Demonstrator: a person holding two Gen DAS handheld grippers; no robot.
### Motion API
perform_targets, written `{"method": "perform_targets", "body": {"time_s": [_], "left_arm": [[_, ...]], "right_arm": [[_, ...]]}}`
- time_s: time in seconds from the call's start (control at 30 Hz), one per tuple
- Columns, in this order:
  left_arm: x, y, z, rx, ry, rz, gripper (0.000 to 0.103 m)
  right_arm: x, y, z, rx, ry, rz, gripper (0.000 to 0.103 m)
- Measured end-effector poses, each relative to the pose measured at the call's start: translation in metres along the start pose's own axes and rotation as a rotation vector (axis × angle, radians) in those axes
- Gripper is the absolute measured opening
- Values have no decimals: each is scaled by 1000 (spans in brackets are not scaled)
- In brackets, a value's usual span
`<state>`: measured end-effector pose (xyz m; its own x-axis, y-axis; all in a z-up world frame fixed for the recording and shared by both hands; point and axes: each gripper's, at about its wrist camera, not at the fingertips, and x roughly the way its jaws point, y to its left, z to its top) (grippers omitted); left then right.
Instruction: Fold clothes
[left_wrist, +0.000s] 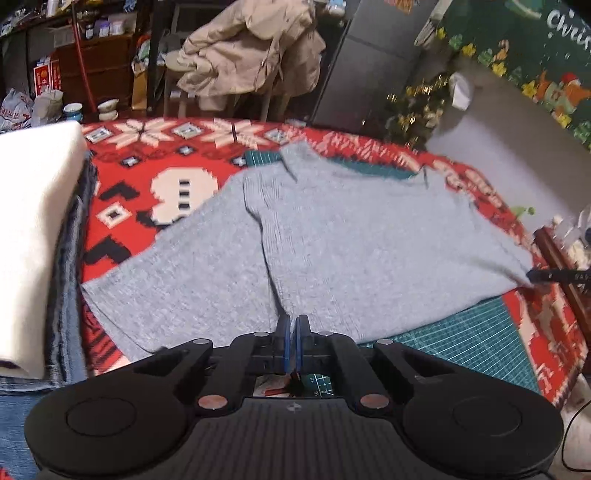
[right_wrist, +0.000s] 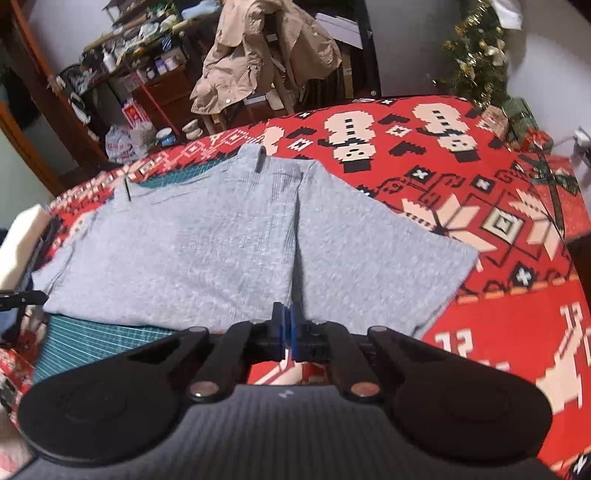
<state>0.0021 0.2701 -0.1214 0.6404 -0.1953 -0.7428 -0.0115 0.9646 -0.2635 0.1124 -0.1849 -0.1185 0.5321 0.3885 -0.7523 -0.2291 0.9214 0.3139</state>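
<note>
both grippers — left (left_wrist: 294, 325), right (right_wrist: 287, 317) — are clamped on the near hem of the grey shorts (left_wrist: 332, 236), spread over a red blanket (left_wrist: 147, 177).

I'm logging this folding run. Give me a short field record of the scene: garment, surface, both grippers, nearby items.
garment: grey shorts, spread flat, waistband at the far side
surface: red patterned blanket with a green cutting mat under the near hem
left gripper: shut on the near hem of the shorts
right gripper: shut on the near hem of the shorts
nearby: stack of folded clothes on the left; beige jacket on a chair behind
</note>
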Motion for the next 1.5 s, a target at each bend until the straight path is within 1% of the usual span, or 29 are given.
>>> {"method": "perform_targets", "body": {"time_s": [0.13, 0.23, 0.37, 0.47, 0.53, 0.6, 0.63, 0.7, 0.77, 0.8, 0.83, 0.87, 0.9, 0.97, 1.03, 1.1, 1.13, 1.17, 1.23, 1.3, 1.33, 1.37, 1.4, 1.5], "left_arm": [[-4, 11, -1, -2, 6, 33, 3], [1, 14, -2, -2, 22, 52, 3], [8, 3, -7, 59, 50, 77, 3], [0, 6, -3, 43, 15, 59, 3], [-4, 11, 0, 31, -5, 77, 3], [-3, 17, 2, 8, 2, 78, 3], [0, 15, 1, 16, 13, 80, 3], [7, 10, -2, 35, 39, 84, 3], [10, 3, -6, 61, 46, 105, 7], [9, 1, -8, 68, 43, 112, 13], [5, -4, -10, 88, 25, 123, 15], [1, -9, -11, 109, 6, 135, 15], [-4, -14, -13, 130, -14, 147, 15], [-14, -31, -15, 207, -66, 160, 16], [-23, -53, -17, 284, -118, 162, 21], [-22, -74, -13, 297, -162, 119, 22], [-17, -85, -10, 292, -174, 78, 22], [-10, -97, -8, 289, -181, 40, 22], [9, -121, -6, 305, -174, -20, 22], [32, -147, -9, 359, -157, -47, 22], [45, -158, -10, 379, -139, -30, 22], [57, -166, -11, 385, -123, -13, 22], [64, -171, -12, 384, -113, -8, 22], [80, -180, -17, 386, -88, 2, 22]], "right_arm": [[-9, -10, -4, 43, -13, 6, 2], [-4, -19, -5, 74, -15, -16, 2], [10, -15, -9, 38, 10, -40, 2], [5, -11, -11, 22, 5, -31, 2], [-4, -12, -9, 32, -15, -20, 2], [-12, -19, -6, 72, -47, -14, 2], [-11, -21, -5, 73, -43, -16, 2], [0, -18, -7, 23, -2, -47, 2], [8, -13, -9, -17, 14, -63, 3], [9, -10, -11, -34, 14, -70, 5], [7, -6, -12, -53, -9, -83, 11], [4, -2, -13, -73, -32, -95, 13], [-1, 5, -14, -121, -51, -103, 13], [-9, 21, -17, -217, -89, -118, 13], [-16, 40, -19, -308, -115, -95, 12], [-14, 54, -20, -322, -119, -64, 12], [-8, 61, -20, -316, -113, -44, 12], [0, 68, -21, -317, -108, -43, 12], [16, 81, -23, -319, -98, -41, 12], [31, 90, -24, -303, -82, -29, 13], [36, 94, -26, -290, -76, -34, 16], [39, 96, -27, -272, -72, -45, 25], [42, 98, -28, -254, -69, -56, 27], [46, 99, -39, -248, -86, -78, 26]]}}
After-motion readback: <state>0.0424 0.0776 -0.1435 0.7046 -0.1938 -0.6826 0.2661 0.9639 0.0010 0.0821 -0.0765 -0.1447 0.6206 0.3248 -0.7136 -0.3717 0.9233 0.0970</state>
